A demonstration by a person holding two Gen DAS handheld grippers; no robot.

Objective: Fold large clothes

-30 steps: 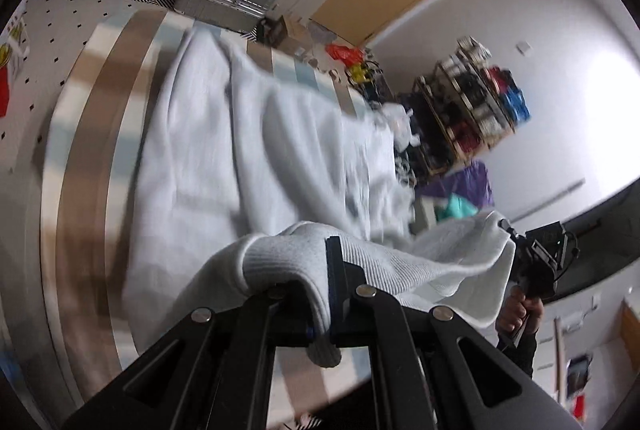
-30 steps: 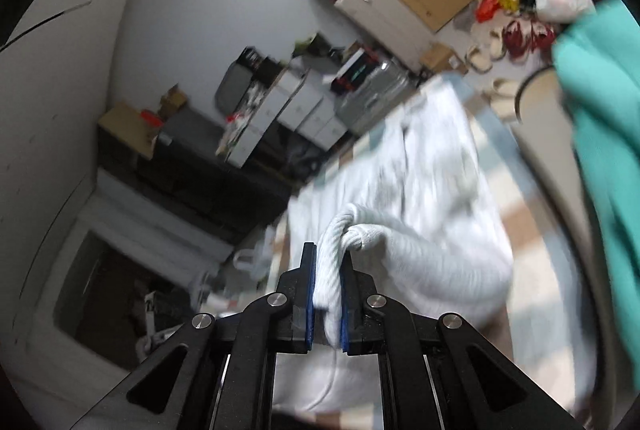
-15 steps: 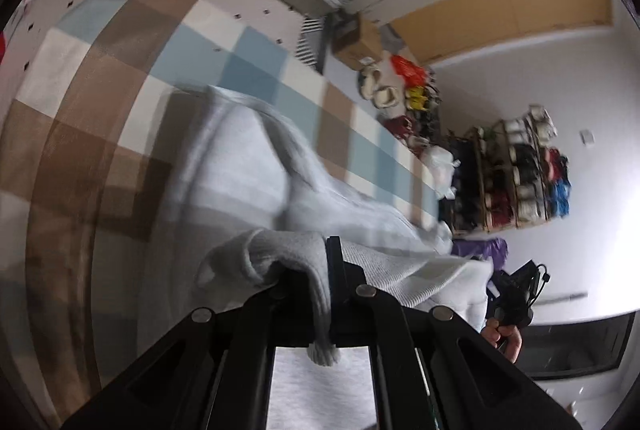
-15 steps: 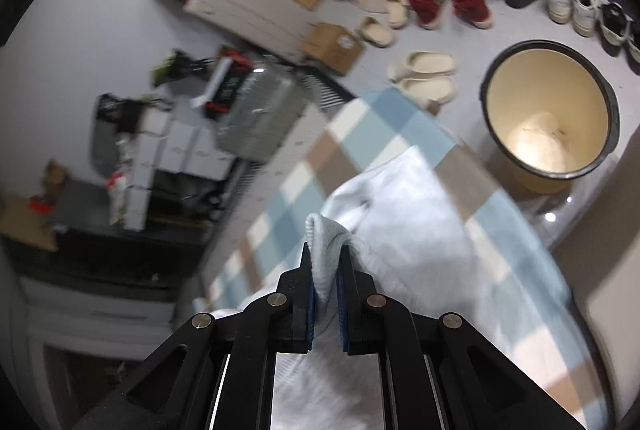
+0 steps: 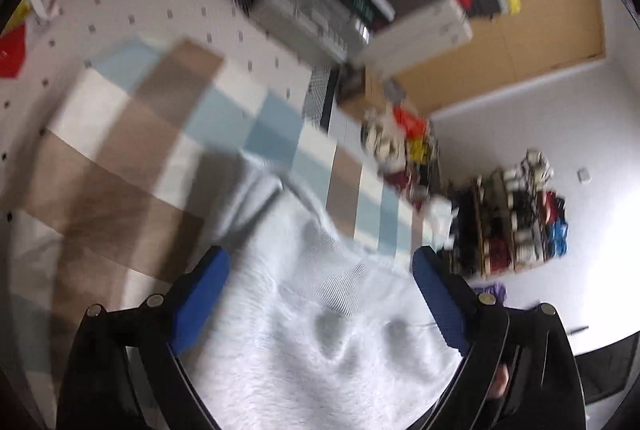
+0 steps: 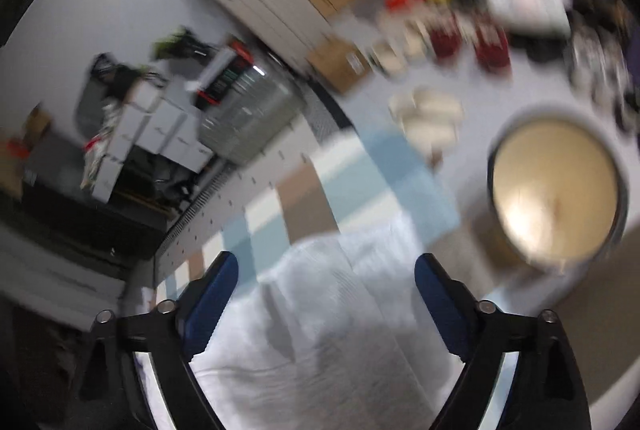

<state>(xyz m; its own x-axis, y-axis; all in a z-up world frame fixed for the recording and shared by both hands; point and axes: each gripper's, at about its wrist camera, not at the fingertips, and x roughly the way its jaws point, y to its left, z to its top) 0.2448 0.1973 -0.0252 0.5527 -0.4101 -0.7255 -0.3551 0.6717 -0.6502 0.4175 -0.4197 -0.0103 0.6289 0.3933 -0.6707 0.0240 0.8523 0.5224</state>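
A large white knitted garment (image 5: 320,318) lies folded on a checked brown, blue and white cloth (image 5: 132,149). My left gripper (image 5: 320,266) hovers just over it with its jaws opening wide; the blue pads (image 5: 200,294) stand apart and press on nothing. In the right wrist view the same white garment (image 6: 320,330) lies below my right gripper (image 6: 324,270), whose jaws are also opening, with the fabric loose between the pads (image 6: 436,302). Both views are blurred by motion.
A round cream basin (image 6: 556,185) stands on the floor to the right of the checked cloth (image 6: 360,181). Slippers (image 6: 428,113), red shoes (image 6: 492,45), a silver suitcase (image 6: 244,113), white drawers and a shoe rack (image 5: 520,222) line the room's edges.
Both grippers were shut on folds of the white garment and carried them forward over it; now both have let go, their jaws stand wide, and the fabric lies flat on the cloth.
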